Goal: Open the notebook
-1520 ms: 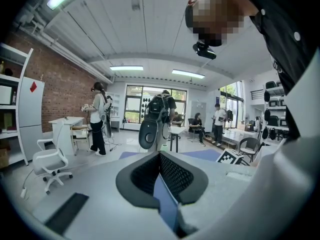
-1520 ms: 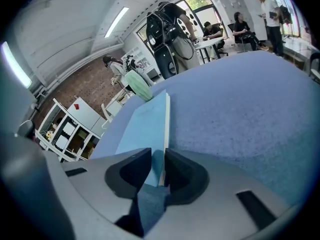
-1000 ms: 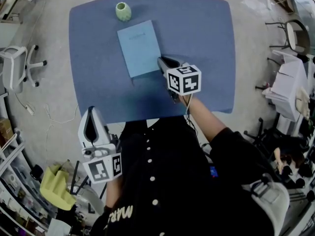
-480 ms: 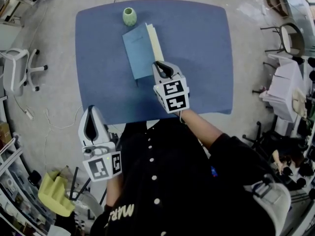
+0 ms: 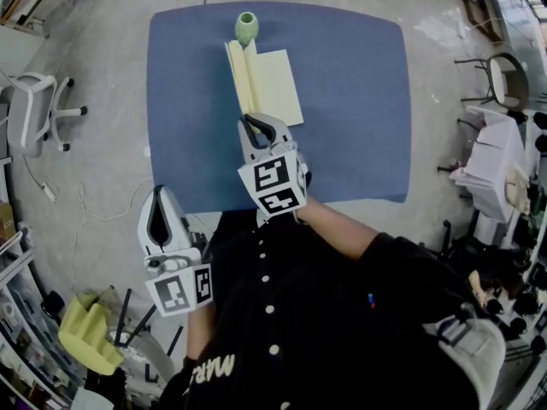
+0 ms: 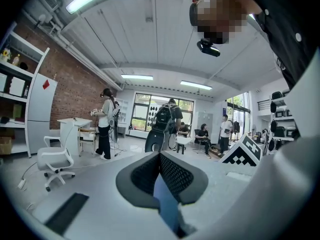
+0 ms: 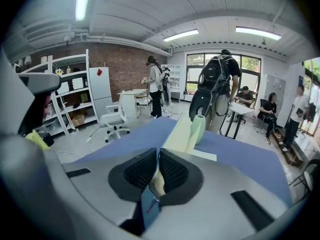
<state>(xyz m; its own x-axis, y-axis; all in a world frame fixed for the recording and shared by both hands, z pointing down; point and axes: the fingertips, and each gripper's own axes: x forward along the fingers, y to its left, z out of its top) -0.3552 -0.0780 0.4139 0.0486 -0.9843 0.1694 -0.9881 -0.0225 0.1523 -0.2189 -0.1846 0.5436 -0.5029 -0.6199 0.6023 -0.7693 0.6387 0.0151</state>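
Both pads of the right gripper [image 7: 158, 158]: pinched almost together, and there's paper in there. A thin cream edge of the notebook [image 5: 278, 88] runs down the slot between them, gripped from both sides.
What's caught: the near end of a lifted leaf, cream on the face that shows. Whether it's the cover alone or has pages with it, can't tell.
Leaf, from the jaws outward: it rises off the pads and stands up on edge. It runs away toward the far side of the table, left of the flat pages in the head view.
Rest of the notebook: lying flat and open on the blue table [image 5: 359, 101], with a pale cream page face-up just beyond and to the right of the gripper tips.
Right gripper's pose: nose tilted downward over the near-middle of the table, marker cube toward the person.
Vase [image 5: 246, 28]: small, green and upright, just beyond the notebook's far edge, near the raised leaf's far end.
Left gripper [image 6: 160, 156]: pads closed on each other, nothing between them.
Left gripper's spot: off the table's near-left corner, over the grey floor [image 5: 94, 169], well apart from the notebook.
Background: people standing and sitting across the room in both gripper views, and a white office chair [image 5: 30, 109] left of the table.
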